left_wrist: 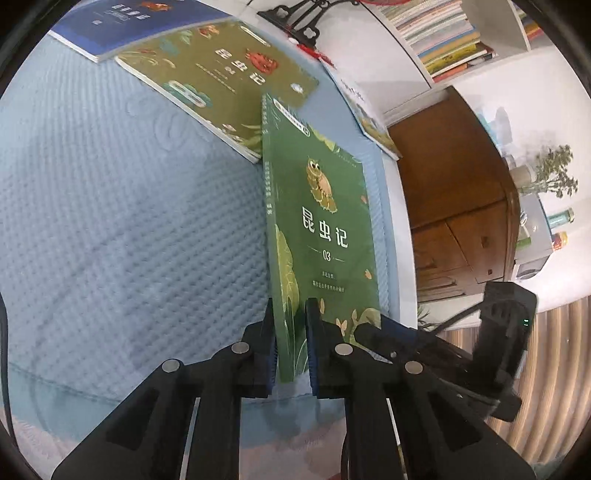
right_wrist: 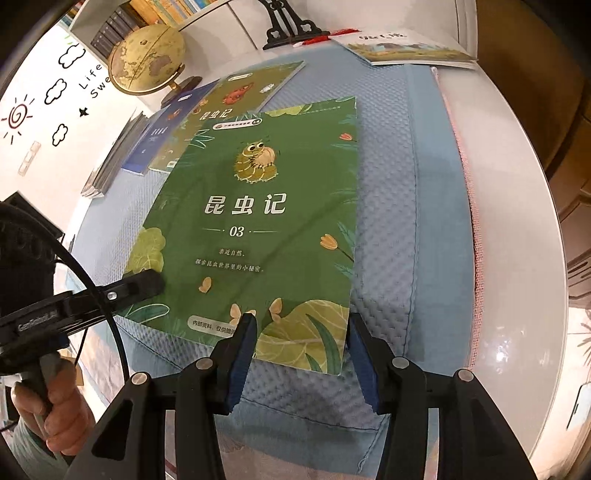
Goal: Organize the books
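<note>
A green book marked 03 [left_wrist: 321,221] has its near edge clamped between the pads of my left gripper [left_wrist: 291,314], which is shut on it. In the right wrist view the same green book [right_wrist: 258,221] rests tilted over the blue quilted mat [right_wrist: 391,221], with the left gripper [right_wrist: 147,282] biting its left edge. My right gripper [right_wrist: 301,332] stands open, its two fingers straddling the book's near right corner without pressing it. An olive book [right_wrist: 240,92] and a navy book [right_wrist: 159,136] lie overlapped farther back on the mat.
A picture book [right_wrist: 406,50] lies at the mat's far right corner. A globe [right_wrist: 147,59], a black stand [right_wrist: 291,26] and a leaning row of books [right_wrist: 114,158] stand at the back left. The white tabletop [right_wrist: 517,258] rims the mat; a wooden cabinet [left_wrist: 454,184] stands beyond.
</note>
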The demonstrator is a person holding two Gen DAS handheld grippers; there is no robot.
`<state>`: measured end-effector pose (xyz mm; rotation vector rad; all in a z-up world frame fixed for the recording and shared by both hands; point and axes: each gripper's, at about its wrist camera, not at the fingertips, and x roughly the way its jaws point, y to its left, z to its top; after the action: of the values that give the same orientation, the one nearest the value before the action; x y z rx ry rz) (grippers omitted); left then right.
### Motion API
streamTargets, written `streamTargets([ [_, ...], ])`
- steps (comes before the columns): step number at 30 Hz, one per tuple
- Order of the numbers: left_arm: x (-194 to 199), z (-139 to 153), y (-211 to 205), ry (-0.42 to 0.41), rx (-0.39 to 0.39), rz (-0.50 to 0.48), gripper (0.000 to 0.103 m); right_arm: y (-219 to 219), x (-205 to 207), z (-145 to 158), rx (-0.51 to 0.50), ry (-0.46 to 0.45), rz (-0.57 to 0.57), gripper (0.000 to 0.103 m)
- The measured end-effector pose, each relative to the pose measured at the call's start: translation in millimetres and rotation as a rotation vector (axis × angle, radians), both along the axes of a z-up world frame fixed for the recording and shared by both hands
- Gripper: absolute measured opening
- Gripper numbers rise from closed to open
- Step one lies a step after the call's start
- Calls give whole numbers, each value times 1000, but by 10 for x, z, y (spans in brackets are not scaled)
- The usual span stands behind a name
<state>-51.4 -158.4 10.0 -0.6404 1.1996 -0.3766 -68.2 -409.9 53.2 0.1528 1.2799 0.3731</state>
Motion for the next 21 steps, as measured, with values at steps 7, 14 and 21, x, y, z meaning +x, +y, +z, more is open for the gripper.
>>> streamTargets([
  [7, 110, 8, -33, 31, -250, 48, 9, -101, 35, 65, 80, 53, -11, 54],
  [14, 124, 34, 42, 65, -444, 68, 9, -612, 118, -91, 464, 199, -168, 67],
  [21, 176, 18, -12, 94, -431, 42, 9, -630, 208, -423, 750, 267, -268, 44],
])
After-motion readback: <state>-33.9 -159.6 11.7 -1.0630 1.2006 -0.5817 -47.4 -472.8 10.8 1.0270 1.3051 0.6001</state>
